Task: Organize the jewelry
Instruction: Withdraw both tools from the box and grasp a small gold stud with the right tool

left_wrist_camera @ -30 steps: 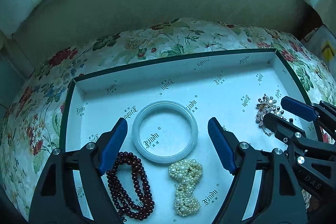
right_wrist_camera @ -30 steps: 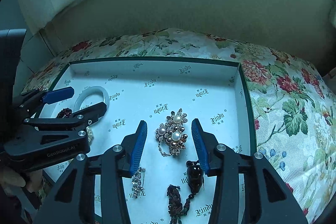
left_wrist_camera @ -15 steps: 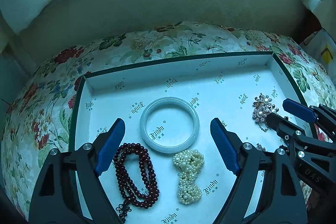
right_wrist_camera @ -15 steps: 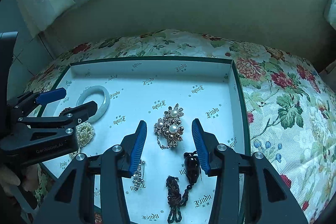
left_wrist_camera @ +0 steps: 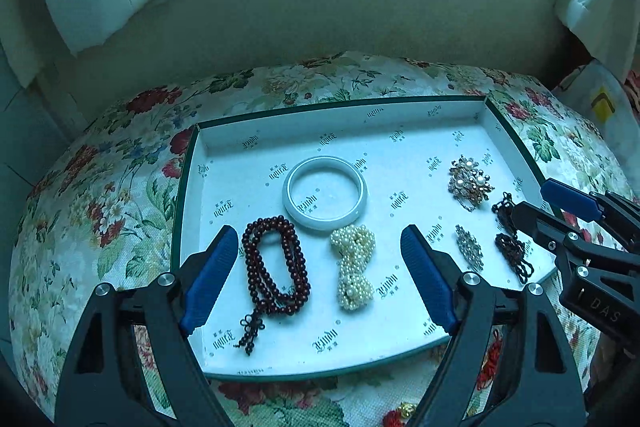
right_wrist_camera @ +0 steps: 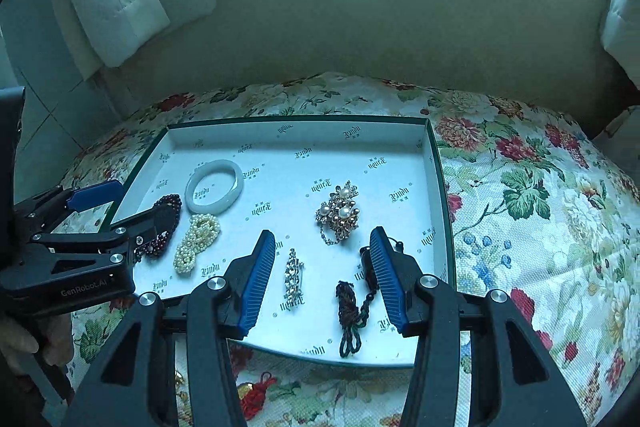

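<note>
Both your grippers have backed up and away from the tray [left_wrist_camera: 336, 115]. Left gripper [left_wrist_camera: 320, 275] spread wide, empty; right gripper [right_wrist_camera: 322, 279] has been opening, empty. Jade bangle [left_wrist_camera: 325, 193], red bead strand [left_wrist_camera: 276, 267], pearl bow [left_wrist_camera: 354, 269], brooch [right_wrist_camera: 339, 213] lie separate in tray on floral cloth [right_wrist_camera: 520, 195].

L gripper [left_wrist_camera: 316, 273] hangs tilted down, jaws wide, nothing betw. pads. R gripper [right_wrist_camera: 322, 277] sits to its right, also angled down, jaws abt half apart & just been opening, empty. Hand [right_wrist_camera: 24, 343] on L handle, prob. bare.
</note>
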